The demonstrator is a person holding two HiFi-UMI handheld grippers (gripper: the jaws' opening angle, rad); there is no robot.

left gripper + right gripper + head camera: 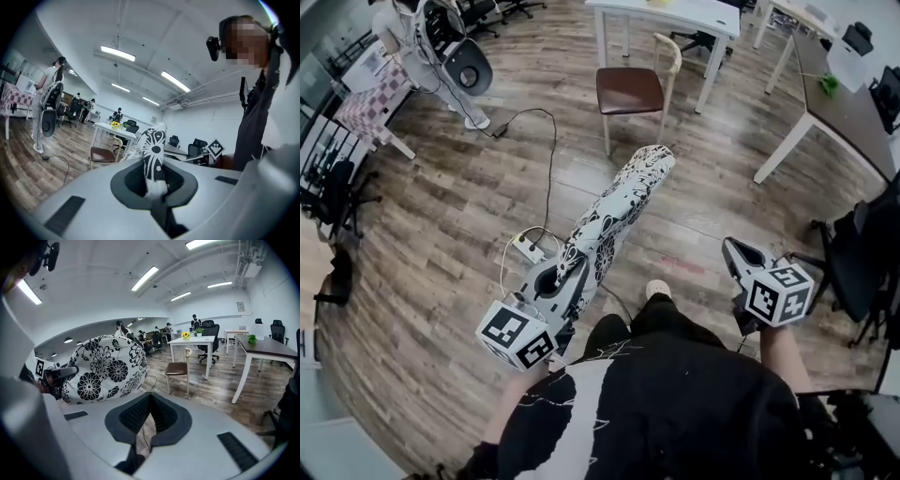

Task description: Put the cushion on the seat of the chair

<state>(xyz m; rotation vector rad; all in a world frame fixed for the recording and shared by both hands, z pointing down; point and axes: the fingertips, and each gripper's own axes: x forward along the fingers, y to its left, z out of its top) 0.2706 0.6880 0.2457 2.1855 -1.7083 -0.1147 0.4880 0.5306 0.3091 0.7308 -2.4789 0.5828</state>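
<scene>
Left gripper (pixel 570 270) is held out nearly level ahead of me, jaws clamped on the pinched edge of the cushion (pixel 619 208). The cushion stands edge-on in the air, pointing toward the chair (pixel 633 89) and well apart from it. It is soft, plump fabric, white with a black flower print.

Right gripper (pixel 734 250) is tilted down at my side, jaws together, empty.

The chair has a brown padded seat and a pale wooden frame.

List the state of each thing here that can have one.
cushion: in the air, off the chair, gripped at one end.
chair: upright, seat bare.
left gripper: jaws shut on cushion.
right gripper: jaws together, empty.
</scene>
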